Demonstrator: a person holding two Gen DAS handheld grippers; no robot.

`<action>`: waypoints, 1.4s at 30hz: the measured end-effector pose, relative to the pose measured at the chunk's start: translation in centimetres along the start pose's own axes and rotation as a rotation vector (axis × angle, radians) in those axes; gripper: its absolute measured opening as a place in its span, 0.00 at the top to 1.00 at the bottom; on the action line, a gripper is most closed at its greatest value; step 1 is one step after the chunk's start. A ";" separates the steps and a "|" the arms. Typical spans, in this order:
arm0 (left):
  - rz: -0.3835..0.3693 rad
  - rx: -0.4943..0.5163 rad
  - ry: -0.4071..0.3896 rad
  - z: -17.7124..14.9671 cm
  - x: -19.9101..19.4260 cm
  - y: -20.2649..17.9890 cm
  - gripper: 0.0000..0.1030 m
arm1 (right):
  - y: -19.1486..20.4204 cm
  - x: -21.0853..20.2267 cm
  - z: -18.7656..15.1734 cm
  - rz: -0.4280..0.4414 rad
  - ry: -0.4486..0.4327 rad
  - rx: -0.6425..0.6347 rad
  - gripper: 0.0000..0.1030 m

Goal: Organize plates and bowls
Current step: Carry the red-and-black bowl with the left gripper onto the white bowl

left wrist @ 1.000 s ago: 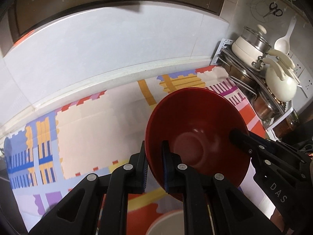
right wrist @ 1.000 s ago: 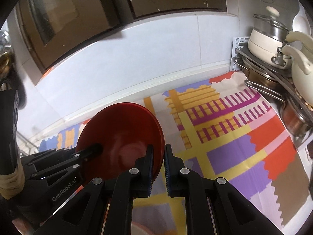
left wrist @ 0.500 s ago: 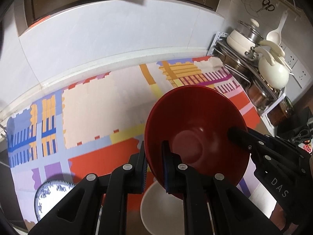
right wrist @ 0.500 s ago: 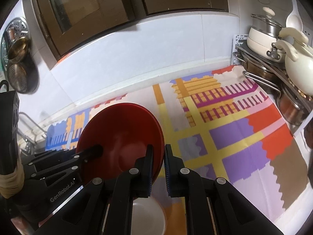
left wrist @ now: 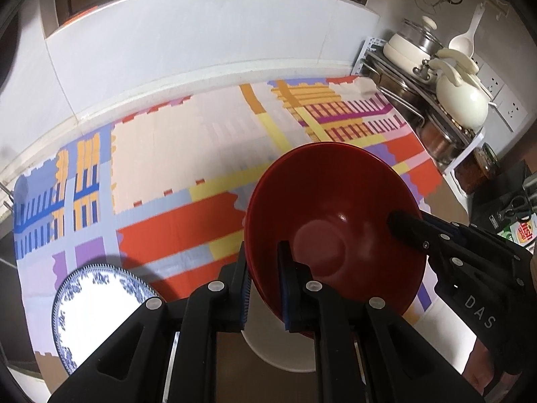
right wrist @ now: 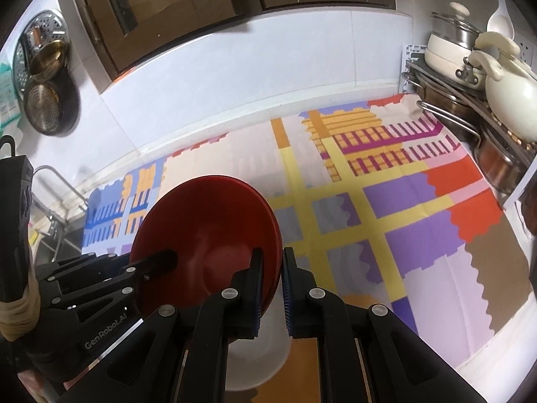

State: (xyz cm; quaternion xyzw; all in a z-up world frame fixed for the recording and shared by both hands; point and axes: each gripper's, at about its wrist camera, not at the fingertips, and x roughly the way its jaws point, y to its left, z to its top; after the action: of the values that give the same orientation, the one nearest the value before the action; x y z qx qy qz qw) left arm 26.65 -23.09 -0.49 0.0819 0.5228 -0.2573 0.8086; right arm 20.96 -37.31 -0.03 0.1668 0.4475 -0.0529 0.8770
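Both grippers have carried the red bowl back across the patterned cloth, so a blue-and-white plate and a white bowl have come into sight below.

From the left wrist, the left gripper has its jaws narrowed onto the near rim of the red bowl, one pad inside and one outside. The right gripper pinches the opposite rim. The bowl hangs tilted above the tabletop, partly over the white bowl; the blue-and-white plate lies well apart, toward the lower left.

From the right wrist, the right gripper is likewise narrowed onto the red bowl at its edge, with the left gripper on the far rim. The white bowl sits just under the jaws.

Each grip covers only a thin slice of a smooth rim. If the hands drift apart, twist unevenly, or one lets go first, the bowl could slip and drop onto the white bowl, chipping either. Lowering it while tilted could catch rim on rim and skid the lower bowl.
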 end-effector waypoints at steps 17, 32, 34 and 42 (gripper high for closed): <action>0.009 0.025 0.090 -3.6 1.5 -0.5 0.85 | -0.3 1.1 -3.5 0.018 0.096 0.011 0.88; 0.024 0.037 0.137 -4.7 2.8 -0.6 0.85 | -0.6 2.4 -5.0 0.019 0.154 0.010 0.89; 0.030 0.040 0.140 -4.8 3.0 -0.6 0.85 | -0.7 2.6 -5.1 0.020 0.160 0.011 0.88; 0.029 0.042 0.148 -5.0 3.4 -0.6 0.82 | -0.8 3.2 -5.6 0.022 0.185 0.011 0.88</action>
State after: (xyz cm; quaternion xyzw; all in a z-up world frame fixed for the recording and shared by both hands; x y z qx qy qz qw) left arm 23.42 -22.69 -5.65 0.1254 0.5744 -0.2496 0.7694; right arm 18.40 -35.97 -5.83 0.1807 0.5244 -0.0302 0.8316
